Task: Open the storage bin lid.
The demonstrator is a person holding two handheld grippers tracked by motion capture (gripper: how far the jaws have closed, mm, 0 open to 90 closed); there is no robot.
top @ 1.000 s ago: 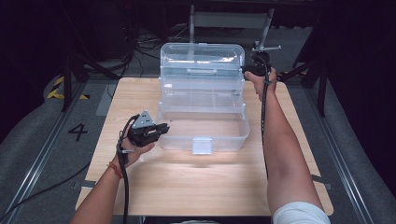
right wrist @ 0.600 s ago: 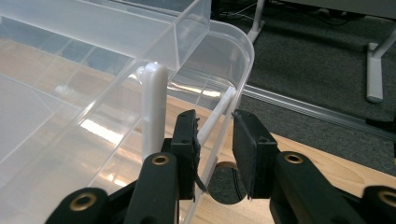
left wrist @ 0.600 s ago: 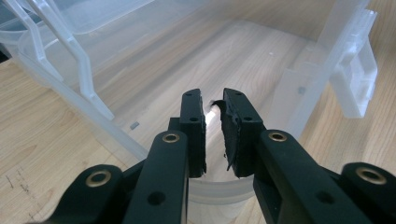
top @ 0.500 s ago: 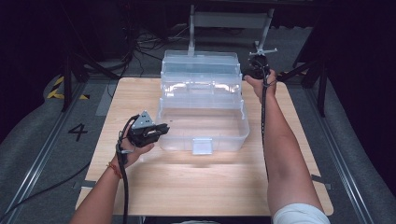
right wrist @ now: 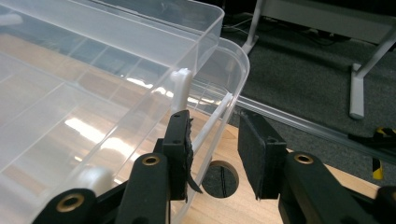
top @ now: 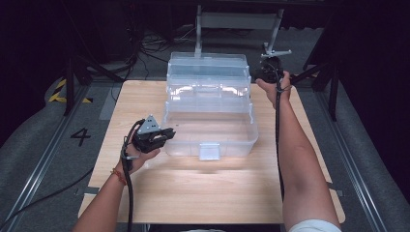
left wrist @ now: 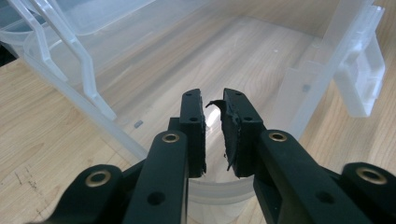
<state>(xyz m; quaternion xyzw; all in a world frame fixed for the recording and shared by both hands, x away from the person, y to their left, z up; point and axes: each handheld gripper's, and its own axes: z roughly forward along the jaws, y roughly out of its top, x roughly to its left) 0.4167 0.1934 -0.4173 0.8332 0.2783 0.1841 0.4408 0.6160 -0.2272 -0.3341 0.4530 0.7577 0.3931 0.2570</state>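
Observation:
A clear plastic tool box stands open on the wooden table, its tray and lid stepped up toward the back. My left gripper is at the base's front-left corner. In the left gripper view it is shut on the clear rim, with the latch off to the right. My right gripper is at the back right corner. Its jaws have just been opening and stand apart, with a thin white link arm between them, untouched by the right pad.
A round cable hole lies in the tabletop under the right gripper. Behind the table stands a grey metal stand. Floor rails run along both sides. The near half of the table is bare wood.
The upper tray and lid have sunk a little toward the back, and the right gripper shifted slightly with them. The left gripper has stayed at the front-left corner.

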